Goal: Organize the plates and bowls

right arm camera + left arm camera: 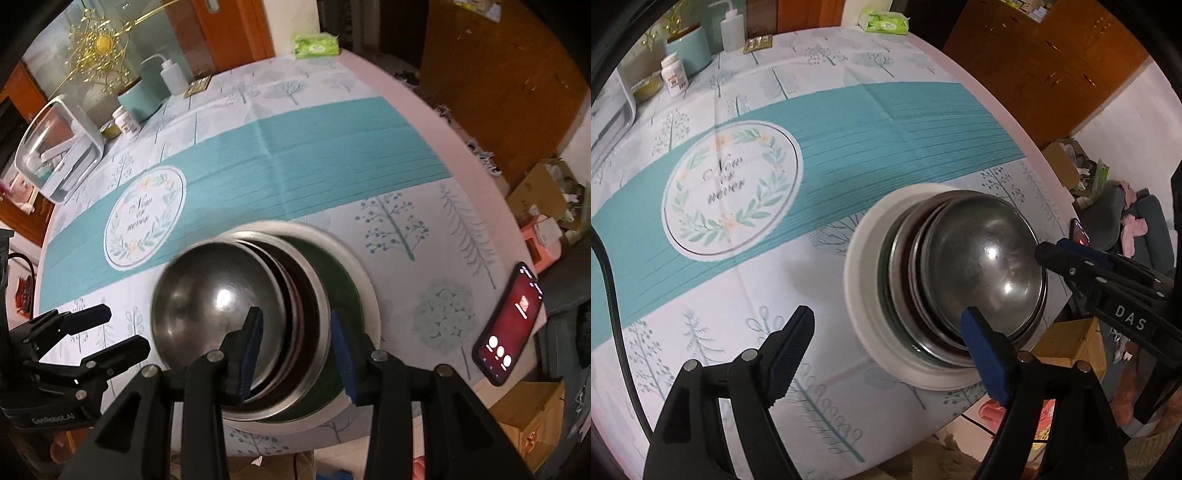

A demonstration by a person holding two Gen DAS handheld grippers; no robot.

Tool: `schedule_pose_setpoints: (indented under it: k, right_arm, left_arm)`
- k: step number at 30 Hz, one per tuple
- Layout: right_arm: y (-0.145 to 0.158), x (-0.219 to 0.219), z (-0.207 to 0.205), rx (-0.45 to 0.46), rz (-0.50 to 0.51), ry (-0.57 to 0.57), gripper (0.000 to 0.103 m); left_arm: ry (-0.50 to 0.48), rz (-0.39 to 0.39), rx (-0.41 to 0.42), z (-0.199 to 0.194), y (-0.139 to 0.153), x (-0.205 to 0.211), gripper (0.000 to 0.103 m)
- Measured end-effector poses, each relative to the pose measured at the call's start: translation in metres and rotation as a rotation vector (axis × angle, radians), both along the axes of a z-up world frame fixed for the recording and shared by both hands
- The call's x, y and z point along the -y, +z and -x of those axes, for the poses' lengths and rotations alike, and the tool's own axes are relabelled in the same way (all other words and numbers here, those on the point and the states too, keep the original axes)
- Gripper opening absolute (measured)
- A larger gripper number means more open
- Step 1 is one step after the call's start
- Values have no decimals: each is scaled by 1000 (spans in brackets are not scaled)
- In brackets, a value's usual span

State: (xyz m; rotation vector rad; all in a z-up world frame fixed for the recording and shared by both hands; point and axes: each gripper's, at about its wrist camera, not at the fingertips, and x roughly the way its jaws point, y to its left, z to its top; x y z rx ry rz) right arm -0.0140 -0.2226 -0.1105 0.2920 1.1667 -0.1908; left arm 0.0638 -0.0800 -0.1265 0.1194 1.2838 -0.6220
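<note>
Left wrist view: the left gripper (886,339) hangs released, jaws wide, one finger over bare cloth at 7 o'clock, the other over the near rim of the steel bowl (982,258), nothing between them. That bowl tops a nested stack of bowls on a white plate (864,295), which sits close to the table edge (1067,199) at 3 o'clock. The right gripper (295,350) straddles the rims of the stack, jaws part-way closed; whether its pads press on a rim cannot be told. A phone (509,325) lies at 3 o'clock of the stack near the edge. From 9 to 12 o'clock the tablecloth (849,140) is bare. Far off at 11 o'clock stand a pill bottle (675,74), teal pot (690,50), squeeze bottle (733,26) and tissue pack (884,21)
</note>
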Motion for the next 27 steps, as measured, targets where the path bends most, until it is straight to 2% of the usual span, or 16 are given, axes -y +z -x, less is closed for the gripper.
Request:
schedule_pose_setpoints:
  k: [5,11,14,17,21,27]
  right_arm:
    - [15,-18,3,40,-12,-16,38]
    - [31,-38,6,88,-39,38,39]
    - [43,-43,9,123,-56,83,39]
    - [57,-45,14,155,-63,146,39]
    - [73,-43,24,190,-68,227,39]
    - [98,-40,40,247,-46,286,40]
  left_arm:
    - [-13,-4,37,2,16,-11,80]
    - [24,-24,111,11,36,-17,81]
    - [81,-25,157,17,51,-22,82]
    - [170,-37,208,28,66,-26,87]
    - [273,-38,258,49,78,-28,87]
    - [376,-60,321,77,98,-25,88]
